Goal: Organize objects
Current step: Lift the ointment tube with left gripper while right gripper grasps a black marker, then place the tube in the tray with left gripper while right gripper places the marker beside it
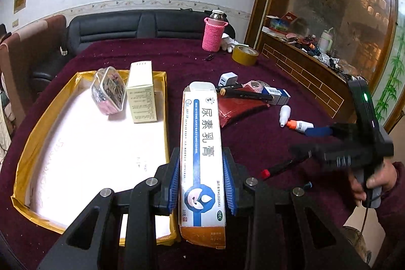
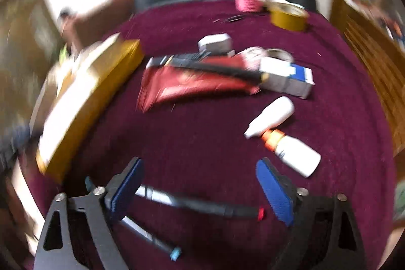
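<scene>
My left gripper [image 1: 201, 168] is shut on a long white-and-blue ointment box [image 1: 201, 143], held above the table beside the right wall of a gold-rimmed tray [image 1: 162, 118]. The tray holds a pale yellow box [image 1: 141, 95] and a clear pouch [image 1: 108, 92]. My right gripper [image 2: 200, 184] is open and empty, low over the maroon cloth, above a black marker with a red end [image 2: 202, 204] and another with a blue end [image 2: 152, 237]. It also shows in the left wrist view [image 1: 324, 133], blurred. Two white bottles [image 2: 283, 136] lie just ahead of it to the right.
A red packet [image 2: 192, 85], a black pen [image 2: 222, 70], a blue-white box [image 2: 288, 80] and a white charger [image 2: 215, 42] lie mid-table. A pink-sleeved bottle [image 1: 214, 34] and a yellow tape roll [image 1: 245, 55] stand at the back. A wooden cabinet [image 1: 303, 72] is on the right.
</scene>
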A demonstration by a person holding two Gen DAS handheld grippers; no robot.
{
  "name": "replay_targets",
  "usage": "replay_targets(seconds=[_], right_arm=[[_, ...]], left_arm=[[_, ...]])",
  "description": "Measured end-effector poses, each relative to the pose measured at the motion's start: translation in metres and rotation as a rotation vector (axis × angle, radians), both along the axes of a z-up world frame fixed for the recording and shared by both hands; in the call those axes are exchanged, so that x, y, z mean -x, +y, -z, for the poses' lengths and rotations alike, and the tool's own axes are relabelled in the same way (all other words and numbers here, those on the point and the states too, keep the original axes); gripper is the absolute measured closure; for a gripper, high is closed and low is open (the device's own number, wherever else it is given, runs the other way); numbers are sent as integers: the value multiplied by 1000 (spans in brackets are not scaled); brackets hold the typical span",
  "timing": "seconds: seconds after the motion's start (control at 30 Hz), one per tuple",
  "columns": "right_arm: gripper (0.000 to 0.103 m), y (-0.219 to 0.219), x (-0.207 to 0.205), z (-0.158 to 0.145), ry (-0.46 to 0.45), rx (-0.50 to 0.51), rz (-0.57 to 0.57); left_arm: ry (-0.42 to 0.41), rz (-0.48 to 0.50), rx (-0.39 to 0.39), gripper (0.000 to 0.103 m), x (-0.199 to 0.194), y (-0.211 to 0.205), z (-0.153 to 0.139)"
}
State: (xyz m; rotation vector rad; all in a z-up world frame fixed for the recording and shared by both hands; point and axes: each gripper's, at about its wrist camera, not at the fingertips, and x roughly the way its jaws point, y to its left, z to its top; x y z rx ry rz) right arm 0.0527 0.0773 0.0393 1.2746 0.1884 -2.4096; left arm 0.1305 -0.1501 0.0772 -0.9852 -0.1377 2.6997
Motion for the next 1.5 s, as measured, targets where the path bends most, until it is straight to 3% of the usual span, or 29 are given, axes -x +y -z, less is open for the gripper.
replay_targets(seconds=[0.13,0.23,0.33,0.4,0.5,0.63,0.73,0.97,1.13,1.33,1.5], right_arm=[[13,-11,-16,16,36,-114,-118],[21,-17,-14,34,16,-188,-177],[26,-12,-4,35,-30,-143,-174],[45,-14,0,33,-49,-119,-176],[64,-24,-2,32,-45,-119,-198],[75,-27,-4,31,-62,-86,-193],[86,-17,1,30,-97,-3,-139],[87,15,1,22,-163,254,-23],[87,7,5,5,-187,393,-7],[86,-50,23,-24,-233,535,-81],[86,-127,43,-36,-266,569,-137]], left_arm=[[-31,-1,-20,74,4,-4,6],[-39,1,-19,74,6,-2,6],[-41,6,-10,74,6,2,6],[-46,9,-4,74,8,5,7],[-55,15,2,74,10,9,9],[-57,15,0,74,10,10,10],[-41,-1,1,74,8,7,8],[-34,-65,-19,74,4,-16,7],[-24,-135,-43,74,1,-48,-2],[5,-225,59,74,12,-87,-18],[-18,-268,124,74,42,-113,-17]])
